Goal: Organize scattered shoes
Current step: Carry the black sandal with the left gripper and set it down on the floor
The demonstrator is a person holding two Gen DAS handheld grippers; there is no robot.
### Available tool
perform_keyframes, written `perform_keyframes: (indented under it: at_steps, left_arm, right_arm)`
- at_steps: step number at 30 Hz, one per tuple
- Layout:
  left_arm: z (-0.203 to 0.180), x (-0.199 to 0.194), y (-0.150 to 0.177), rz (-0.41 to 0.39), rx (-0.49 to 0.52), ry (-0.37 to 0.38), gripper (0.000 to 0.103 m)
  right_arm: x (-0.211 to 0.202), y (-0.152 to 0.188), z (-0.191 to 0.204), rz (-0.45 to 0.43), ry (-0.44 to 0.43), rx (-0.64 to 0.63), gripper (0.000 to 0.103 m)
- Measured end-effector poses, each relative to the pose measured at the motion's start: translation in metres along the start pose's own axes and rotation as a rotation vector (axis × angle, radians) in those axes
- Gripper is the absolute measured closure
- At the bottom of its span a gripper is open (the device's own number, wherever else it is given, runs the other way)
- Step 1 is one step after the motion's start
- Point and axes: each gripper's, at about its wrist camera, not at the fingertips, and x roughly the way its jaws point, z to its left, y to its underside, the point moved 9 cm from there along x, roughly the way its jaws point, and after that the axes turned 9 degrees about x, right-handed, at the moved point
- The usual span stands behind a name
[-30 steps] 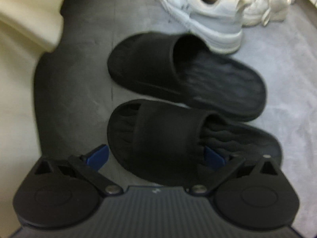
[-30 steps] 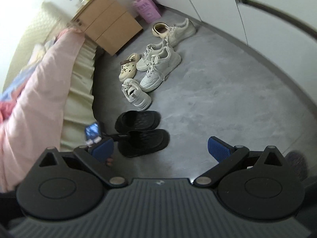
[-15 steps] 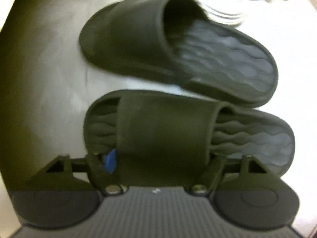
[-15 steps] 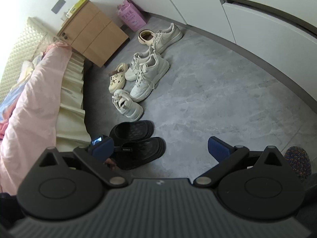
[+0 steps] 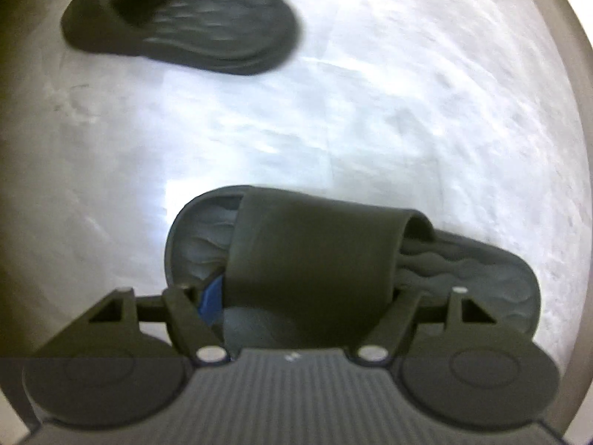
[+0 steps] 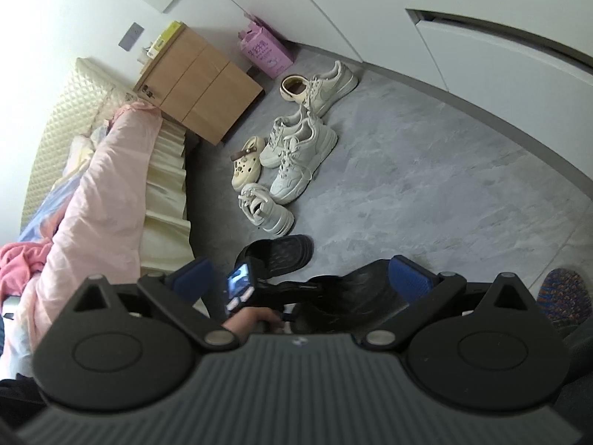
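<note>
Black slide sandal (image 5: pixel 318 263), the task's thing at this moment, sits clamped in the left gripper (image 5: pixel 304 296): its broad strap lies between the two fingers, the blue pad of one finger (image 5: pixel 211 296) pressed against the strap's toe-side edge, the other finger hidden behind the strap's heel side. The gripper points straight down at the grey floor (image 5: pixel 407 111), and the sandal hangs across it with toe to the picture's left and heel to the right; whether the sole touches the floor cannot be told. In the right wrist view the person's hand (image 6: pixel 252 319) grasps the left gripper's handle, low over the floor. The second black slide (image 5: pixel 181 26) lies flat on the floor, well apart from the held one, just beside a white sneaker (image 6: pixel 265 209). Further out lie more white sneakers (image 6: pixel 296 155) and a cream clog (image 6: pixel 246 163), near a wooden cabinet (image 6: pixel 200 89) and a bed with a pink quilt (image 6: pixel 92 193). The right gripper (image 6: pixel 300 278) points downward at a slant with its fingers spread wide and nothing between its pads.
</note>
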Motion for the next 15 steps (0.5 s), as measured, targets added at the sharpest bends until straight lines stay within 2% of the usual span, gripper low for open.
perform_keyframes:
  at_steps: [4, 8, 10, 11, 12, 15]
  left_arm:
    - [-0.034, 0.012, 0.013, -0.025, -0.003, -0.023, 0.030]
    - [-0.055, 0.027, 0.014, -0.062, 0.121, -0.099, 0.029]
    - [-0.066, 0.034, 0.017, -0.079, 0.213, -0.160, 0.025]
    - [-0.070, 0.034, 0.019, -0.088, 0.239, -0.178, 0.019]
    - [-0.072, 0.030, 0.019, -0.110, 0.244, -0.179, 0.010]
    - [-0.076, 0.015, 0.023, -0.147, 0.250, -0.162, 0.005]
  right_arm:
    - [-0.009, -0.001, -0.003, -0.008, -0.012, -0.001, 0.000]
    - [-0.021, -0.001, -0.001, -0.043, -0.028, -0.053, 0.000]
    - [-0.025, -0.003, 0.002, -0.062, -0.026, -0.100, 0.000]
    - [-0.027, -0.003, 0.002, -0.066, -0.014, -0.134, 0.000]
    - [-0.027, -0.003, 0.002, -0.070, -0.002, -0.153, 0.000]
    - [-0.030, -0.004, -0.001, -0.079, 0.018, -0.159, 0.000]
